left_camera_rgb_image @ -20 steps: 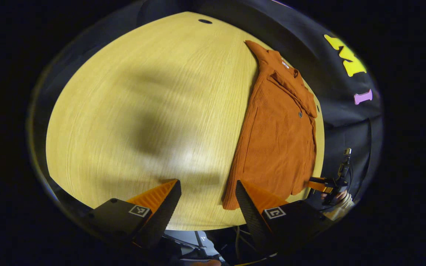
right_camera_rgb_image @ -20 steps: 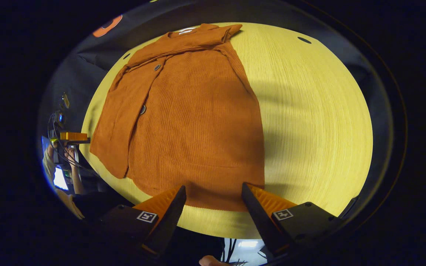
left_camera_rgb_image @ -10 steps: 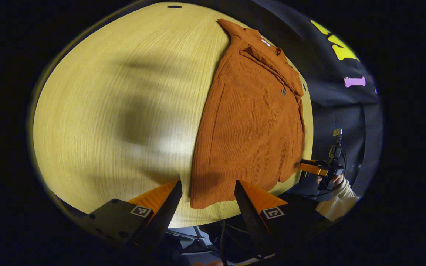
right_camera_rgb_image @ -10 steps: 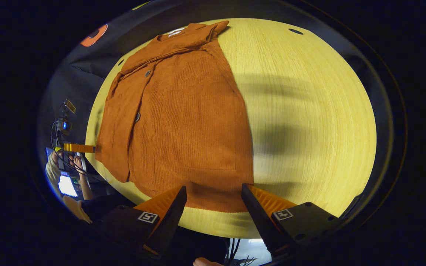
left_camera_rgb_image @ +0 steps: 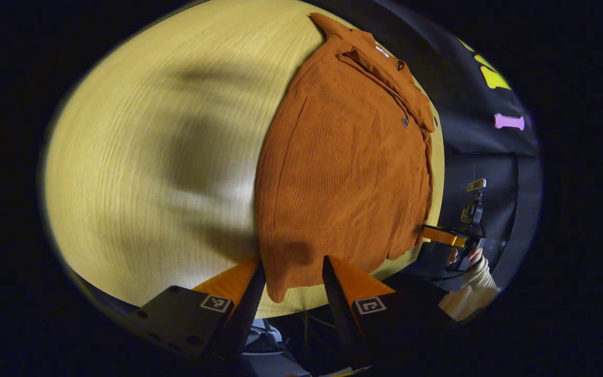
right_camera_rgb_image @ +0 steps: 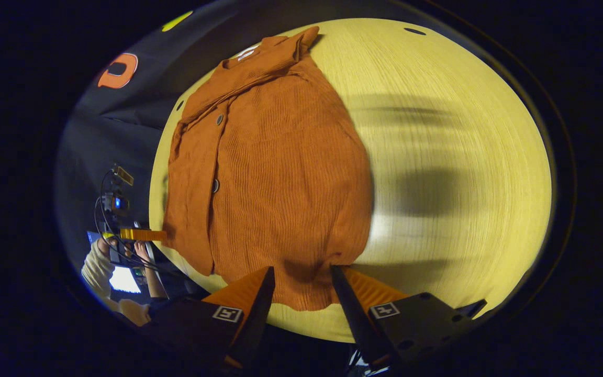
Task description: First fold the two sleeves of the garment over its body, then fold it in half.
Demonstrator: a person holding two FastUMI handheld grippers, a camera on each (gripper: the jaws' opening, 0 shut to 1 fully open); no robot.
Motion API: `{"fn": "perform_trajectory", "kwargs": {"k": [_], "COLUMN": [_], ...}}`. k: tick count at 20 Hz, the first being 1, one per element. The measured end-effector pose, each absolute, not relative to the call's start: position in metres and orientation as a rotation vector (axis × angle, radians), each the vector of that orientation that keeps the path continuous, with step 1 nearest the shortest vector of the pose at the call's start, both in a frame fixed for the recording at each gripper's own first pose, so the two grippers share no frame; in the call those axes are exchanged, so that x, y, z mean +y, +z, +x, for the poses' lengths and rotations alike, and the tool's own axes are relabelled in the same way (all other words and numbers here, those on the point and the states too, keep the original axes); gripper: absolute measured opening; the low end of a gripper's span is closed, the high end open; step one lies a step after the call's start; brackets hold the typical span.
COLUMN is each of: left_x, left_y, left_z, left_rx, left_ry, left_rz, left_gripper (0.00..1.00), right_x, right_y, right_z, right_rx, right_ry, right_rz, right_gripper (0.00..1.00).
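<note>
One rust-orange ribbed knit garment (left_camera_rgb_image: 343, 162) with dark buttons is lying flat on the pale round wooden surface (left_camera_rgb_image: 139, 157), sleeves lying over its body. Its hem corner is sitting between the spread fingers of the left hand-held gripper (left_camera_rgb_image: 291, 285). The right hand-held gripper (right_camera_rgb_image: 301, 290) is hovering unclenched at the hem.

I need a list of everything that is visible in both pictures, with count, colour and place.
shirt: one, rust orange, flat on the table with sleeves folded in
shirt buttons: two seen, dark, along the placket
table: one, light wood
holes in table: some, dark, near far edge
other rig and hand with pale sleeve: one, beside the table
left gripper: open, at the near hem
right gripper: open, at the near hem
</note>
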State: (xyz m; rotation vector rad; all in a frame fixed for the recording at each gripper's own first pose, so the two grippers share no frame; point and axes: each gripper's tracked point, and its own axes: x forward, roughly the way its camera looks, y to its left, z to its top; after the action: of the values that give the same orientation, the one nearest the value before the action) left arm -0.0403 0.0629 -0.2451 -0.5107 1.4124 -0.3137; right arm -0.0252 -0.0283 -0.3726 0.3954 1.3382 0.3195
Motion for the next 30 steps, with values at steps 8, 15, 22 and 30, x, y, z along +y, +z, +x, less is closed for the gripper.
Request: {"fn": "perform_trajectory", "kwargs": {"k": [8, 15, 22, 30], "left_x": [0.063, 0.066, 0.07, 0.034], "left_y": [-0.254, -0.252, -0.246, -0.211], "left_z": [-0.05, -0.055, -0.062, -0.022], "left_rx": [1.46, 1.445, 1.409, 1.281], "left_ry": [-0.275, -0.217, -0.177, -0.262], "left_rz": [-0.394, -0.336, -0.309, -0.264], "left_gripper": [0.23, 0.1, 0.05, 0.04], "right_x": [-0.039, -0.037, -0.039, -0.029], "right_y": [-0.382, -0.382, -0.379, -0.346], "right_z": [-0.022, -0.019, -0.02, -0.024], "right_rx": [1.317, 1.361, 1.377, 1.249], "right_ry": [0.326, 0.323, 0.301, 0.372], "right_rz": [0.332, 0.369, 0.352, 0.379], "right_gripper": [0.28, 0.28, 0.1, 0.01]}}
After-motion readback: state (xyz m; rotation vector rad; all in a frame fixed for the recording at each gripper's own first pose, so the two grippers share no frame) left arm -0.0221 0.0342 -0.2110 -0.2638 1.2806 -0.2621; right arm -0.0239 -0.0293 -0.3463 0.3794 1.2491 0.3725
